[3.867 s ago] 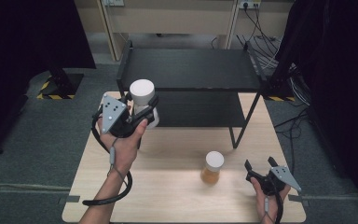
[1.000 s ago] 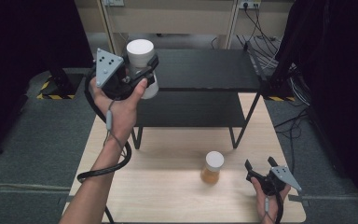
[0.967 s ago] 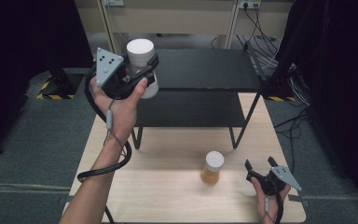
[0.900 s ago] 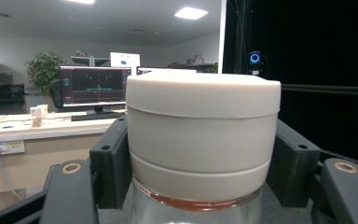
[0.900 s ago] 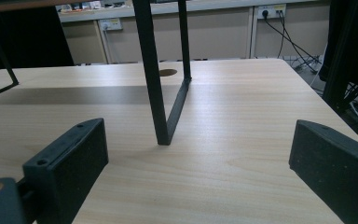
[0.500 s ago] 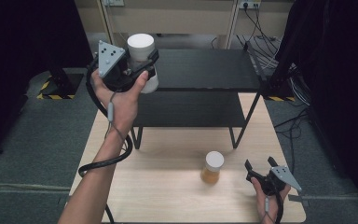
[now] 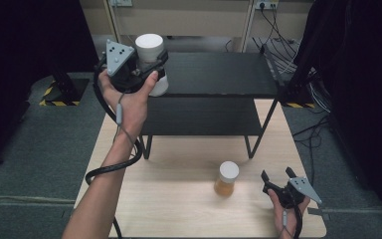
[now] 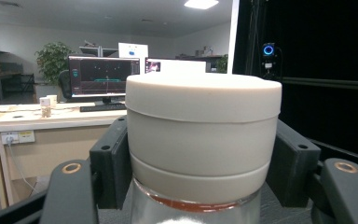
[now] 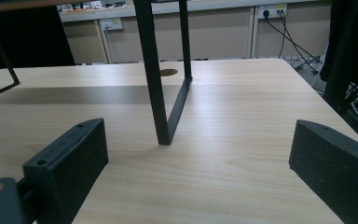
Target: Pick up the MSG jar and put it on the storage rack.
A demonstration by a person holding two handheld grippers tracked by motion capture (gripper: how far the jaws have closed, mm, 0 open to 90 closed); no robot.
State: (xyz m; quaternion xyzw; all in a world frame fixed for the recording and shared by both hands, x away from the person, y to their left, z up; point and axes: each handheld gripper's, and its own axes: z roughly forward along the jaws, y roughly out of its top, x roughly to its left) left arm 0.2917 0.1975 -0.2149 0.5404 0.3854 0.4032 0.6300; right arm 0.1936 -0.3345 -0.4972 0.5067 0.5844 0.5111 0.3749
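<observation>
My left gripper is shut on a clear jar with a white lid, held upright above the left end of the black shelf's top board. In the left gripper view the white lid stands between both pads, with the glass body below it. A second jar with a white lid and amber contents stands on the wooden table. My right gripper rests open at the table's front right, right of that jar, nothing between its jaws.
The black two-level shelf has a lower board and thin legs; one leg stands just ahead of my right gripper. Dark curtains flank both sides. Cables lie on the floor behind the shelf.
My left hand has carried the white-lidded jar up from table height to over the shelf's top left, drifting slightly right in the last second. The right gripper and the amber jar have stayed put.
</observation>
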